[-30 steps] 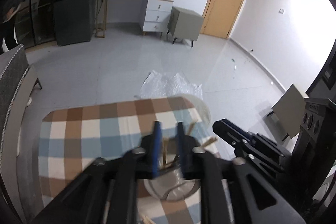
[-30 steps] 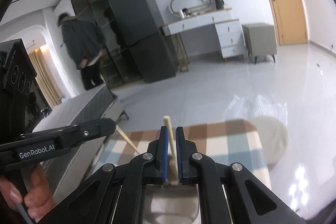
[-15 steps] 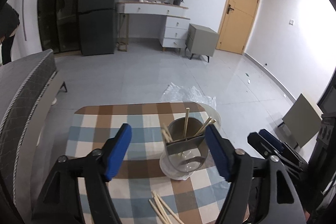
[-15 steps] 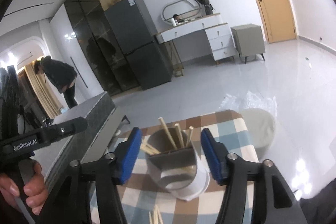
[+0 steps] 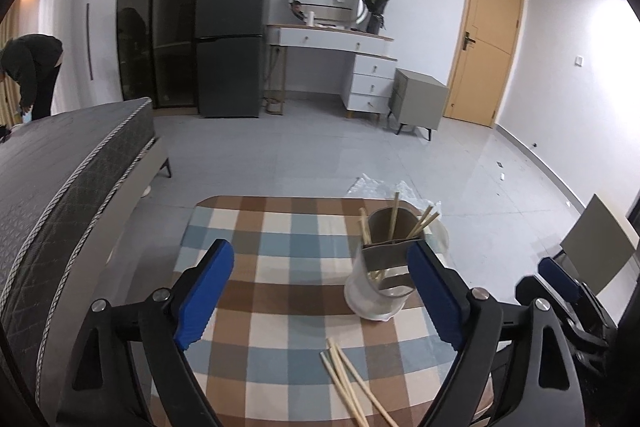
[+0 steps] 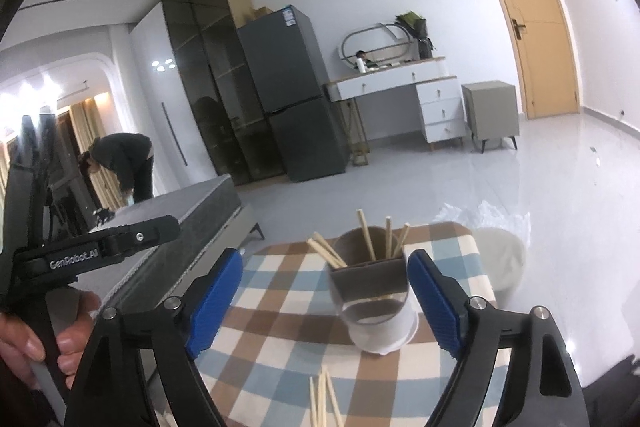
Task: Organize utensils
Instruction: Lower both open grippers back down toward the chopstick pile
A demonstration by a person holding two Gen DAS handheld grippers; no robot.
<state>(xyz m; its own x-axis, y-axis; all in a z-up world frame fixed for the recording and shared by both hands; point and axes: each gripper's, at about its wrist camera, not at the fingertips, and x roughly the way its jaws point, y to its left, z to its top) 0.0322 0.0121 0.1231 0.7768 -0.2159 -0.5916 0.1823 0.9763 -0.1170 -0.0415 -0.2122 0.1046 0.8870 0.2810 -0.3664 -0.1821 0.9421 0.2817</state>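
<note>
From the left wrist camera we see our left hand-held gripper spread wide, its blue-padded fingers far apart and holding nothing. It hovers over the bench, which is covered in a checked cloth of brown, blue and cream. The utensil holder, a grey and white cup, stands upright toward the right side of the bench, just inside the right finger in this view; we cannot tell whether the pad touches it. Several chopsticks in the holder lean out of its top at different angles. A small bundle of loose chopsticks lies flat on the cloth in front of the holder, close to the near edge. The right hand-held gripper shows at the right border, off the side of the bench. Beyond the bench lie a dark mattress, a grey fridge and a wooden door.

From the right wrist camera our right hand-held gripper is likewise wide apart and empty. The utensil holder sits between its fingers, nearer the right one, with chopsticks in the holder fanning upward. The loose chopsticks rest on the cloth at the bottom of the view, near us and apart from the holder. The left hand-held gripper enters from the left edge, gripped by our left hand; from here we cannot tell its opening.
</note>
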